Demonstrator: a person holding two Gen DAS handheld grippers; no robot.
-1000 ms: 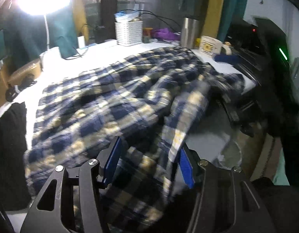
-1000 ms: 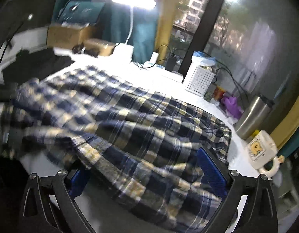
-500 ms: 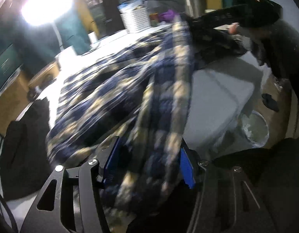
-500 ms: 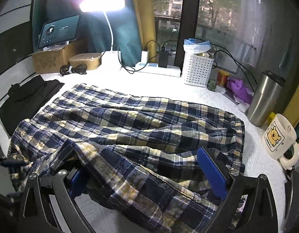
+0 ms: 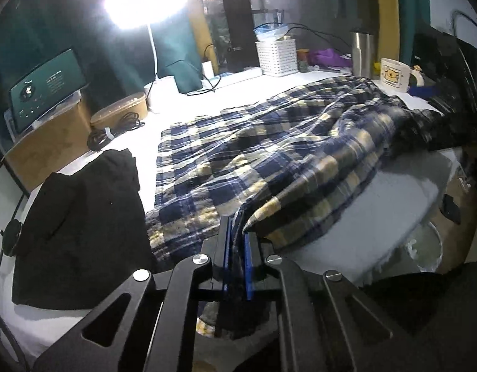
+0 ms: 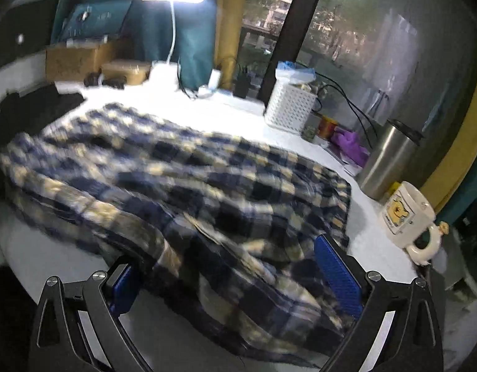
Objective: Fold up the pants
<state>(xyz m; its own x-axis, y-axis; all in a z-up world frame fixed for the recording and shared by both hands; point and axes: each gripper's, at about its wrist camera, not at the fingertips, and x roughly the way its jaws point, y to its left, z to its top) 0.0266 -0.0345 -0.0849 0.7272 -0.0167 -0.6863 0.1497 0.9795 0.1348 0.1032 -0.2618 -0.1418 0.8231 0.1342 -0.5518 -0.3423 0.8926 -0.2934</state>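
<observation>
Two grippers work one pair of plaid pants [image 5: 269, 142], which lie spread and rumpled across the white table [image 5: 377, 217]. Nearest the left wrist camera, the left gripper [image 5: 236, 241] has just been closing, and its blue pads now pinch a fold of the plaid hem between them, with cloth bunched just ahead of the tips. In the right wrist view, the right gripper [image 6: 238, 266] has its fingers wide apart, straddling a ridge of the same fabric; the pads do not press on it, though motion blur softens the cloth there.

As I judge it, the step in hand is securing both ends of one edge so it can be carried over. To do it well, the right side should settle low over the ridge and close on all the layers of that edge rather than a loose wrinkle, while the left grip holds steady and avoids dragging the cloth sideways. Both hands should then lift evenly so the fold line runs straight.

Farther off, a black garment [image 5: 83, 217] lies beside the pants, and a mug [image 6: 405, 214], a steel tumbler [image 6: 387, 161] and a white basket [image 6: 289, 108] stand along the far edge; a wide swing of fabric could catch the mug.
</observation>
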